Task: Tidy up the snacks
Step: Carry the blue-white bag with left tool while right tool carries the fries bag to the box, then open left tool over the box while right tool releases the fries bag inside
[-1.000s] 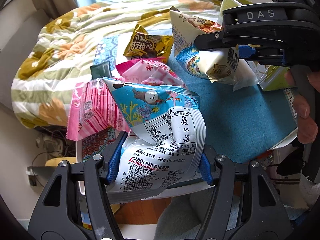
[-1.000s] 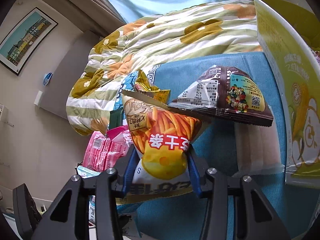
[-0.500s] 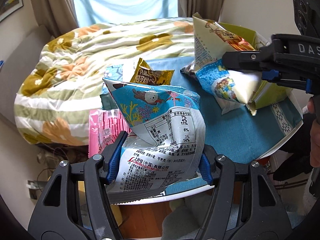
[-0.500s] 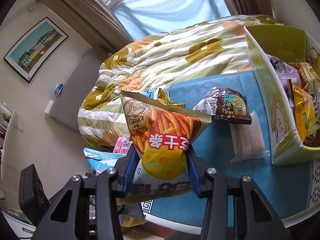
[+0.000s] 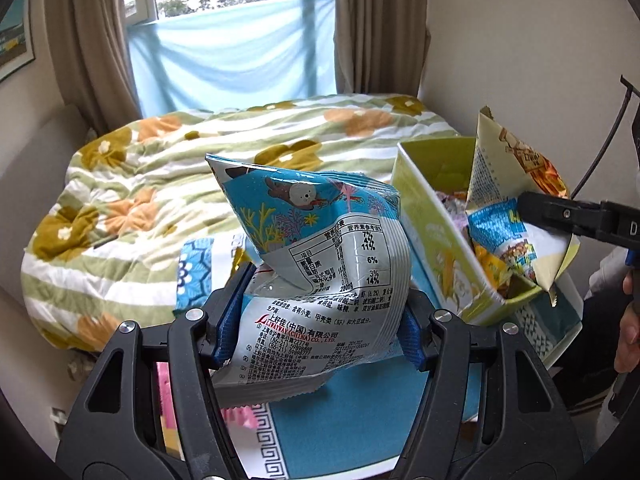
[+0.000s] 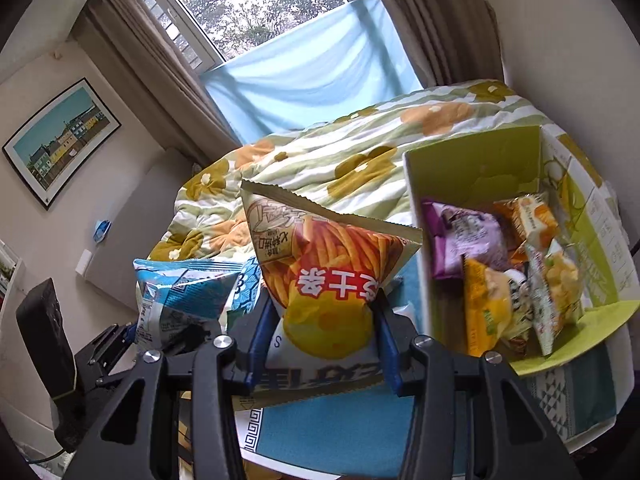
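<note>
My left gripper (image 5: 318, 320) is shut on a blue and white snack bag (image 5: 320, 264) and holds it above the table's blue cloth (image 5: 352, 420). That bag (image 6: 180, 300) also shows at the left of the right wrist view. My right gripper (image 6: 318, 344) is shut on an orange and yellow fries bag (image 6: 324, 280), just left of the green cardboard box (image 6: 476, 164). Seen from the left wrist, the fries bag (image 5: 508, 208) hangs over the green box (image 5: 436, 236). Several snack packs (image 6: 504, 280) lie inside the box.
A flowered quilt (image 5: 160, 184) covers the bed behind the table. A pink packet (image 5: 240, 418) peeks out under the left gripper. Curtains and a window with a blue sheet (image 6: 312, 80) stand beyond the bed. A person's hand (image 5: 628, 336) holds the right gripper's handle at the far right.
Both grippers have risen with their bags, so the table has dropped lower in both views. The right gripper has carried the fries bag rightwards to the green box, whose contents now show.
</note>
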The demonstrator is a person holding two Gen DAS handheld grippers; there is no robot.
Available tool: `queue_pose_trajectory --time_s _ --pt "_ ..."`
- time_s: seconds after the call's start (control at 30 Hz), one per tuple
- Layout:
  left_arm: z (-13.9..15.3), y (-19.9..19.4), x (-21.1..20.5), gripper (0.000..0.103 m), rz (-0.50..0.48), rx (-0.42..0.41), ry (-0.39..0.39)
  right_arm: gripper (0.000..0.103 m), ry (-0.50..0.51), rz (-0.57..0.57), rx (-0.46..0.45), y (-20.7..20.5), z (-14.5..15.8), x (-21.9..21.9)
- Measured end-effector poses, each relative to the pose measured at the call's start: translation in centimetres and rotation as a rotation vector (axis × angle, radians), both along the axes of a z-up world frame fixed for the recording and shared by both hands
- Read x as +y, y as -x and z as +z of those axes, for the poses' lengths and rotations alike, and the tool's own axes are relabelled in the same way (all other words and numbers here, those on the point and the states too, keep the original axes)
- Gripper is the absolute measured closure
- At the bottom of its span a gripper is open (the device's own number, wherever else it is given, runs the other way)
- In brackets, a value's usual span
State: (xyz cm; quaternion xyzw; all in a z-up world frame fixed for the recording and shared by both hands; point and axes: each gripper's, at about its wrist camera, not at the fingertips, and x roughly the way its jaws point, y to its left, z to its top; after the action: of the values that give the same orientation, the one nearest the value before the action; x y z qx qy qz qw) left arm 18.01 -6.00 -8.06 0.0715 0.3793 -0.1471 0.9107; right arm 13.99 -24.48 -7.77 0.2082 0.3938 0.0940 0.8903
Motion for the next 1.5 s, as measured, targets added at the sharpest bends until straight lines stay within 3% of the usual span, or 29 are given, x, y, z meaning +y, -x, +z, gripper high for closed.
queue_pose_trajectory --time_s 0.3,0.47,0.6,0.7,0.73,0.77,0.8,0.97,1.27,1.5 --pt "1.9 -6.8 -12.1 0.042 -0.067 -0.007 0.066 0.060 0.043 -0.052 -0.015 -3.9 1.7 -11.2" --pt "0.7 -11.4 -18.6 0.042 -0.096 0.066 0.091 0.060 0.099 -0.065 -0.001 -6.2 1.6 -16.2" --pt "-1.7 -15.0 -23.1 0.042 -0.088 0.149 0.084 0.060 0.086 -0.061 0.022 -8.1 0.9 -19.8" --pt "-3.7 -17.2 -25.5 0.024 -0.071 0.218 0.079 0.060 0.074 -0.062 0.044 -9.3 0.3 -21.9" --pt "-4.2 -17.8 -26.0 0.010 -0.057 0.224 0.080 0.060 0.068 -0.060 0.050 -9.6 0.1 -22.5" --pt "-4.6 -18.1 -26.1 0.001 -0.045 0.228 0.086 0.060 0.065 -0.058 0.057 -9.9 -0.2 -23.0" --pt "-4.9 -18.3 -26.1 0.001 -0.035 0.233 0.095 0.060 0.062 -0.053 0.065 -10.2 -0.4 -23.3" --pt "-5.9 -17.2 -24.7 0.001 0.000 0.272 0.102 0.060 0.059 -0.036 0.092 -11.4 -1.8 -24.3" --pt "-4.8 -13.2 -21.8 0.001 -0.017 0.230 0.055 0.060 0.087 -0.031 0.108 -12.5 -2.3 -23.7" --pt "-3.7 -12.6 -20.2 0.001 -0.020 0.202 0.046 0.059 0.106 -0.027 0.098 -15.0 -2.0 -23.2"
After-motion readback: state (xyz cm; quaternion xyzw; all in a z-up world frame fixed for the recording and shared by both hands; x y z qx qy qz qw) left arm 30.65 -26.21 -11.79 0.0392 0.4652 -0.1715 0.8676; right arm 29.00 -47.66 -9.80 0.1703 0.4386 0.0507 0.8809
